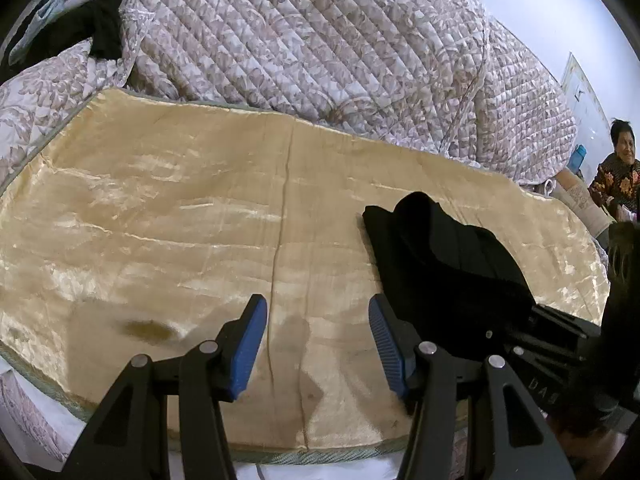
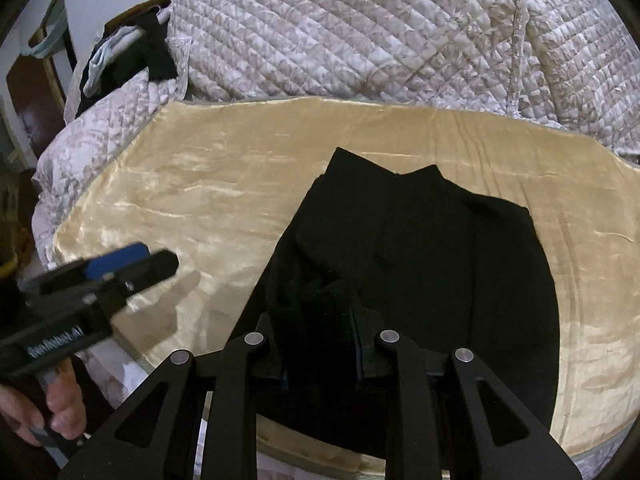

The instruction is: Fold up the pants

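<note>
The right tongs [image 2: 316, 316] have their tips buried in black cloth, so the pads are hard to make out; only thin blue edges show. The jaws stand narrow and are clamped on a bunched fold of the pants [image 2: 432, 264], which fills the gap between them. The rest of the pants spreads ahead of and to the right of these tongs, folded into a dark block whose layers blur together. In the left wrist view the right tongs are cut off at the frame's right edge, behind the pants [image 1: 448, 264].

The left tongs [image 1: 318, 340] stand about half open, with nothing between the blue pads [image 1: 248, 348], hovering over the gold mat [image 1: 160, 216]. The pants lie just to their right, apart from them. Both tongs tilt downward.

A hand [image 2: 52, 412] grips the left tongs' handle, partly cut off at the lower left. Beyond the mat, a quilt [image 1: 312, 40] is heaped on the bed.
</note>
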